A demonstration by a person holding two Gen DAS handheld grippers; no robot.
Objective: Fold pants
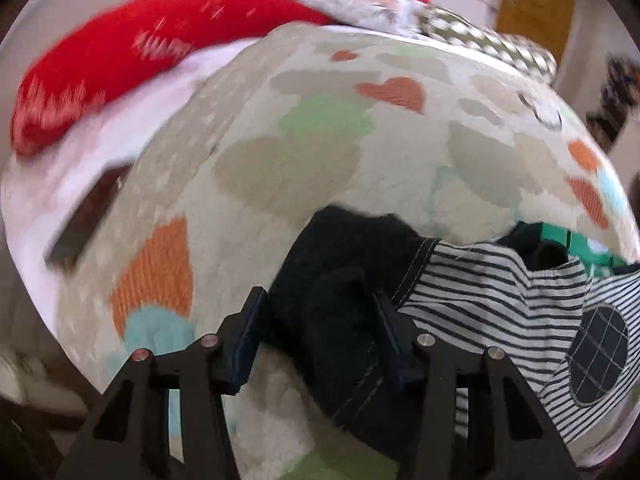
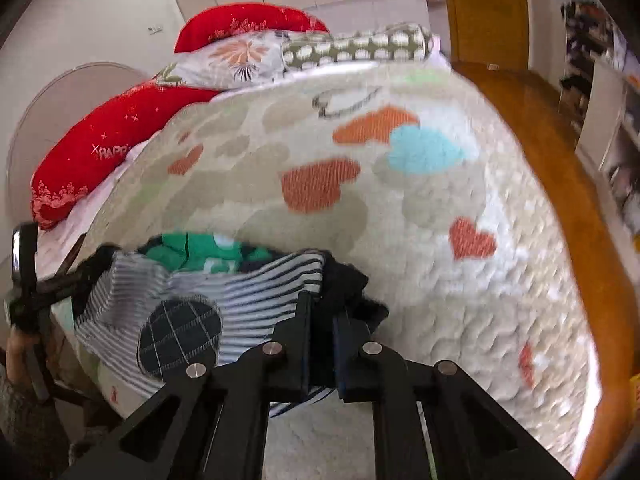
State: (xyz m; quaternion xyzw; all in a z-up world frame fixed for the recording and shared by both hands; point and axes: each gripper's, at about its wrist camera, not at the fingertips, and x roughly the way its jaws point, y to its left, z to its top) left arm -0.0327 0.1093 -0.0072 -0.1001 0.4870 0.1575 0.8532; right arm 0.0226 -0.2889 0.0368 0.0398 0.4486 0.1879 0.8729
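The pants [image 1: 492, 300] are black-and-white striped with dark trim and a round dark checked patch [image 1: 598, 350]. They hang bunched between the two grippers over a heart-patterned blanket [image 1: 304, 152]. My left gripper [image 1: 316, 312] is shut on a dark fold of the pants at their left end. In the right wrist view the pants [image 2: 240, 292] spread to the left, patch [image 2: 180, 336] facing me. My right gripper [image 2: 322, 320] is shut on their dark right edge. The left gripper [image 2: 36, 292] shows at the far left there.
A green garment [image 2: 200, 250] lies just behind the pants. Red pillows [image 2: 100, 148], a floral pillow [image 2: 236, 60] and a dotted bolster [image 2: 356, 46] sit at the bed's far end. A wooden bed frame [image 2: 560, 168] runs along the right; shelves [image 2: 600, 80] stand beyond.
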